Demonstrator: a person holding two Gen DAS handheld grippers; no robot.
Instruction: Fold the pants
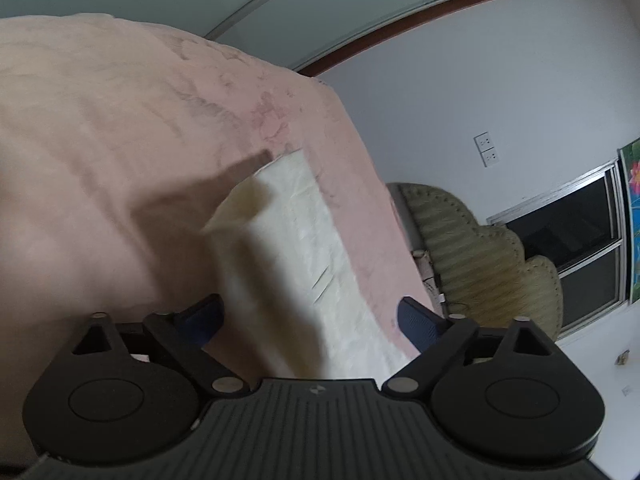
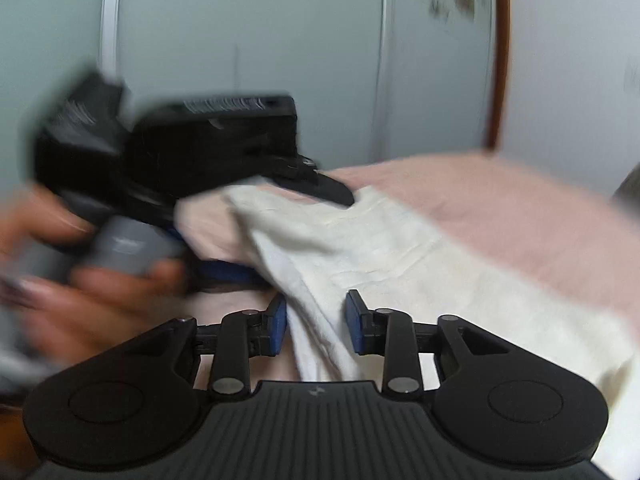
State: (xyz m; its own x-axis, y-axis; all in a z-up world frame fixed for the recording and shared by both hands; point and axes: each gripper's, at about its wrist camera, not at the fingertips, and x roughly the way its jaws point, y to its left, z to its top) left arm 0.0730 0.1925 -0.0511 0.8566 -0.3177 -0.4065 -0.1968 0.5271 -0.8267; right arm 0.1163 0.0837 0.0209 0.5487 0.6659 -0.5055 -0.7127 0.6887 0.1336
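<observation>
On the bed: a pink fleece blanket (image 1: 120, 140) covers the whole surface, and the cream-white crinkled cloth pants (image 1: 304, 240) lie stretched along it, running from near to far by the blanket's right edge.
Pants, near end: in the left wrist view a fold of the cream cloth stands up blurred between the fingers; in the right wrist view a bunched ridge of the pants (image 2: 360, 248) rises from the blanket toward the camera.
Left gripper (image 1: 310, 320): jaws wide apart, blue pads well clear of the cloth on both sides, nothing pinched.
Right gripper (image 2: 316, 320): jaws narrowed around the bunched ridge; the left blue pad touches the cloth, the right pad stands just beside it with a thin gap, so no firm pinch shows.
Seen from the right: the left gripper's black body (image 2: 192, 148) hovers over the far left part of the pants, held by a blurred hand (image 2: 100, 276) on its grey handle.
Room, right side: a beige ribbed wicker chair (image 1: 480, 252) beside the bed, a dark window (image 1: 572, 236), a white wall with twin sockets (image 1: 486, 150).
Room, far side: pale grey-green wardrobe doors (image 2: 280, 40) with flower prints.
</observation>
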